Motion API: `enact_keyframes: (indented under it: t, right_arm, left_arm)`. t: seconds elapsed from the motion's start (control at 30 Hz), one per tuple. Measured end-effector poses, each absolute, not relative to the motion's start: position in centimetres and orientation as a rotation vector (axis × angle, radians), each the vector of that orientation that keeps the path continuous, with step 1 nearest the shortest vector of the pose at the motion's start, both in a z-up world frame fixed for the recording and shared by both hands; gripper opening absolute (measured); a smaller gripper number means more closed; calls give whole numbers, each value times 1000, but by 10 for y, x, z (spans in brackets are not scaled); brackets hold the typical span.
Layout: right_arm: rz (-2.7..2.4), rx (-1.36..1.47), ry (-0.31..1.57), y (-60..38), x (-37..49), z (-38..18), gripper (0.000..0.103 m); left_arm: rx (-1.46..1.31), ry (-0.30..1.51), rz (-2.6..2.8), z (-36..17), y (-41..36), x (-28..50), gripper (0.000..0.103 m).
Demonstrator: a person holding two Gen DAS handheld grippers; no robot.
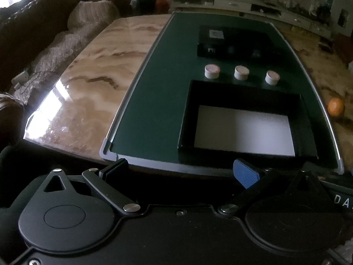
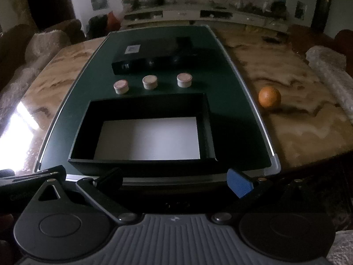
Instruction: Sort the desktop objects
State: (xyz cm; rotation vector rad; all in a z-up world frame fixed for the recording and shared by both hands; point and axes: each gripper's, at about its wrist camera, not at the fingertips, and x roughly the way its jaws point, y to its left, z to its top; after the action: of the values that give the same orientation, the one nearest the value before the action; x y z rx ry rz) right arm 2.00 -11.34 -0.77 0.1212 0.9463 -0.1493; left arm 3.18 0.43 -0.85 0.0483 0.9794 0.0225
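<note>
Three short white cylinders stand in a row on a dark green mat [image 1: 154, 101]: left [image 1: 212, 71], middle [image 1: 241, 72], right [image 1: 272, 77]. They also show in the right wrist view, left [image 2: 120, 86], middle [image 2: 150, 82], right [image 2: 184, 79]. In front of them is an open black box with a white bottom [image 1: 242, 130] [image 2: 150, 139], empty. Behind them lies a closed black box [image 1: 233, 44] [image 2: 152, 54]. My left gripper [image 1: 179, 171] and my right gripper [image 2: 174, 180] are both open and empty, held at the mat's near edge.
The mat [image 2: 231, 101] lies on a marble-patterned table [image 1: 92, 77] [image 2: 297, 121]. An orange [image 2: 269, 97] [image 1: 336, 107] sits on the table right of the mat. A pale rolled cloth [image 2: 331, 72] lies at the far right. A sofa with cushions [image 1: 44, 33] is left of the table.
</note>
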Motion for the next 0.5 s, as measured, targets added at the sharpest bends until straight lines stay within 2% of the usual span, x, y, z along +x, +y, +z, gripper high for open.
enact_keyframes:
  t: [0.33,0.5]
  right_arm:
    - [-86,119,939,-110,45,-5,103]
    - [-56,105,847,-111,56,3,103]
  left_arm:
    - [18,1002,37,-4,8,63,103]
    - [17,1000,29,-1,6,82,103]
